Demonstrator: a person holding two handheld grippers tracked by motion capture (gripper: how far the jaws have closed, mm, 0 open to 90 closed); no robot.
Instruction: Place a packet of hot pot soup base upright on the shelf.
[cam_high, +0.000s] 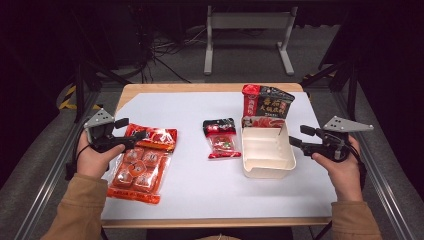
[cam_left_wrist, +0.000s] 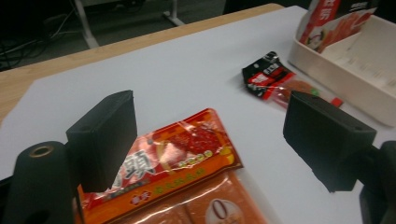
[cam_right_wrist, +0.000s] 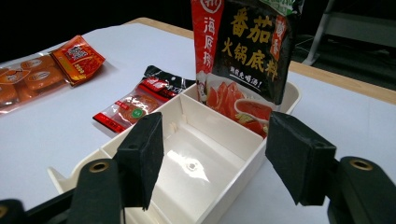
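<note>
**Desk:** Two sleeved forearms at the bottom edge of the high view. What do they carry?

**Photographer:** One set of tongs each. The left tongs (cam_high: 131, 129) sit over the top end of the orange packet (cam_high: 142, 162), which lies flat on the white sheet of the counter (cam_high: 200, 185) at its left side. The right tongs (cam_high: 298, 136) hang just beside the right wall of the cream tray (cam_high: 267, 170). Both sets stand released, holding nothing.

**Desk:** Count the goods.

**Photographer:** Three packets and one tray. The orange packet at left, one small red-and-black sachet (cam_high: 221, 138) mid-counter just left of the tray, and one tall black-and-red pouch (cam_high: 266, 106) standing upright in the tray's far compartment.

**Desk:** Left gripper view?

**Photographer:** Two black jaws spread wide. The orange packet (cam_left_wrist: 182, 172) lies between and below them, its red top strip close against the left jaw; whether that jaw touches it, I cannot tell. Beyond are the sachet (cam_left_wrist: 271, 77) and a tray corner (cam_left_wrist: 336, 70).

**Desk:** Right gripper view?

**Photographer:** Two jaws apart over the tray (cam_right_wrist: 219, 154), whose near compartment is bare. The pouch (cam_right_wrist: 247, 51) leans upright in the far compartment, with the sachet (cam_right_wrist: 140, 100) beside the tray and the orange packet (cam_right_wrist: 51, 70) well apart at far left.
</note>
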